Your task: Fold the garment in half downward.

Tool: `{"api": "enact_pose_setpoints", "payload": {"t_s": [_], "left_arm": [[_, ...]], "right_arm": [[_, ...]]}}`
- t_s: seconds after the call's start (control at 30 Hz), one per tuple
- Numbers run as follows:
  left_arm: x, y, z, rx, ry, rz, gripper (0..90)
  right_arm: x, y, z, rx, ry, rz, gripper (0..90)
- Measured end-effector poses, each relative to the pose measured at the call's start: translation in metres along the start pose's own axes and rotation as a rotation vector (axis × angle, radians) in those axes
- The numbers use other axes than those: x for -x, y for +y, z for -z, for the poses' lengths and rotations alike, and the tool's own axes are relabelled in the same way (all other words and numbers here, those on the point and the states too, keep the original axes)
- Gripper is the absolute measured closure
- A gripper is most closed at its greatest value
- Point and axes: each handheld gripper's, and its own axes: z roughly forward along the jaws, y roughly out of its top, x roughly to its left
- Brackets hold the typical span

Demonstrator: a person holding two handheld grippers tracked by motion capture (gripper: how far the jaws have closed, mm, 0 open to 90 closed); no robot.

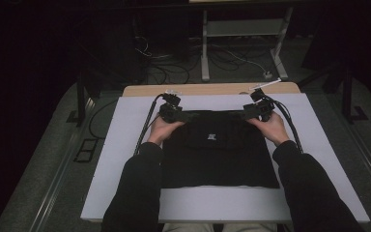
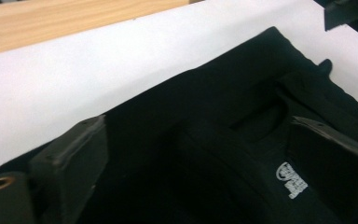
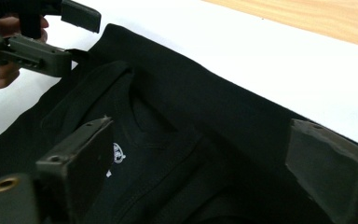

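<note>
A folded black garment [image 1: 220, 154] lies flat on the white table cover [image 1: 121, 164], with a small white logo [image 1: 211, 137] near its far edge. My left gripper [image 1: 174, 115] rests at the garment's far left corner and my right gripper [image 1: 253, 112] at its far right corner. In the left gripper view the left gripper [image 2: 198, 126] stands wide over the fabric [image 2: 223, 107], the logo [image 2: 291, 179] near one jaw. The right gripper [image 3: 203, 126] stands just as wide over the collar area [image 3: 168, 121], with the left gripper [image 3: 51, 42] and its hand beyond.
A strip of bare wooden tabletop [image 1: 207, 89] runs along the far edge of the cover. Behind the table stand the white metal legs [image 1: 205, 53] of another table, with cables [image 1: 174, 63] on the grey floor. The person's black sleeves [image 1: 135, 193] flank the garment.
</note>
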Motion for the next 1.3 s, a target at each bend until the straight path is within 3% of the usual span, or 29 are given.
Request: {"api": "enact_pose_setpoints", "payload": {"t_s": [0.17,0.23,0.47,0.67,0.93,1.1,1.3], "left_arm": [[-0.006,-0.002,-0.002,-0.04,-0.003,0.001,10.3],[-0.008,-0.003,-0.002,-0.028,0.003,0.033,11.3],[-0.013,-0.003,-0.002,-0.011,-0.02,0.064,22.7],[-0.021,-0.007,-0.005,-0.045,-0.034,0.115,33.1],[-0.025,-0.01,-0.013,-0.042,-0.043,0.135,42.1],[-0.026,-0.011,-0.015,-0.04,-0.067,0.147,46.3],[-0.022,-0.011,-0.018,-0.056,-0.075,0.123,55.0]], "right_arm": [[0.007,-0.003,-0.004,-0.018,0.001,-0.016,13.9],[0.009,-0.004,-0.006,-0.023,0.002,-0.031,14.2],[0.016,-0.007,-0.014,-0.043,-0.007,-0.061,21.3],[0.017,-0.009,-0.023,-0.053,-0.035,-0.085,29.4],[0.017,-0.011,-0.029,-0.07,-0.051,-0.1,43.3],[0.016,-0.012,-0.033,-0.085,-0.03,-0.095,49.5],[0.014,-0.013,-0.036,-0.092,-0.018,-0.087,61.5]]}}
